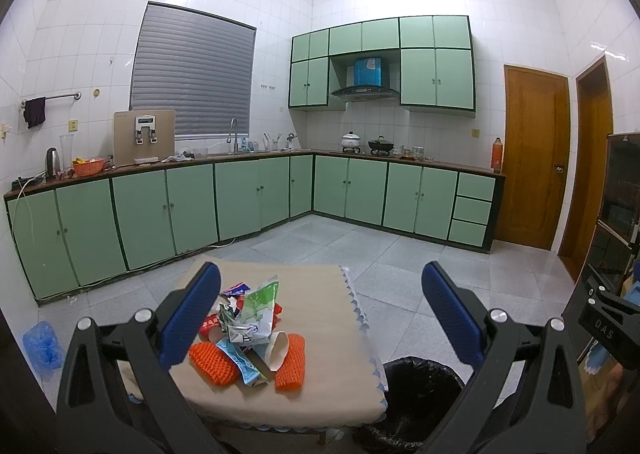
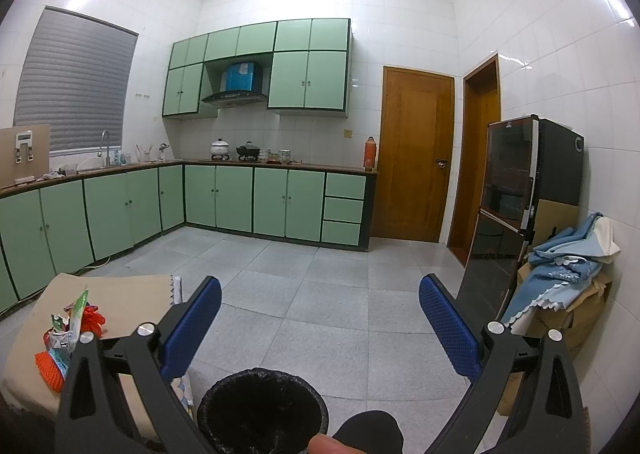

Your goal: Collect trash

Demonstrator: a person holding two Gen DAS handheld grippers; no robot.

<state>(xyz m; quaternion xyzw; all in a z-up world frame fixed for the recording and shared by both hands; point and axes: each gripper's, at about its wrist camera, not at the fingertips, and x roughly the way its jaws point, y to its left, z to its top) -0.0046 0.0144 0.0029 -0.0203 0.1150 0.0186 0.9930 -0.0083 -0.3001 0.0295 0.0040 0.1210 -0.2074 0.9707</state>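
Note:
A heap of trash [image 1: 248, 334] lies on a small table with a beige cloth [image 1: 312, 286]: crumpled green-and-white wrappers, red packets, a paper cup and two orange foam nets [image 1: 290, 362]. My left gripper [image 1: 320, 310] hangs open above the table's near side, its left finger beside the heap, nothing held. A black-lined trash bin [image 1: 420, 386] stands on the floor at the table's right. In the right wrist view the bin [image 2: 262, 410] is just below my open, empty right gripper [image 2: 320, 314], and the trash pile [image 2: 72, 330] sits at the far left.
Green kitchen cabinets [image 1: 248, 193] run along the left and back walls. A dark fridge [image 2: 516, 205] and cardboard boxes with blue cloth [image 2: 560, 266] stand at the right. Two wooden doors [image 2: 416, 157] are behind. A blue bag [image 1: 40, 342] lies on the grey tiled floor.

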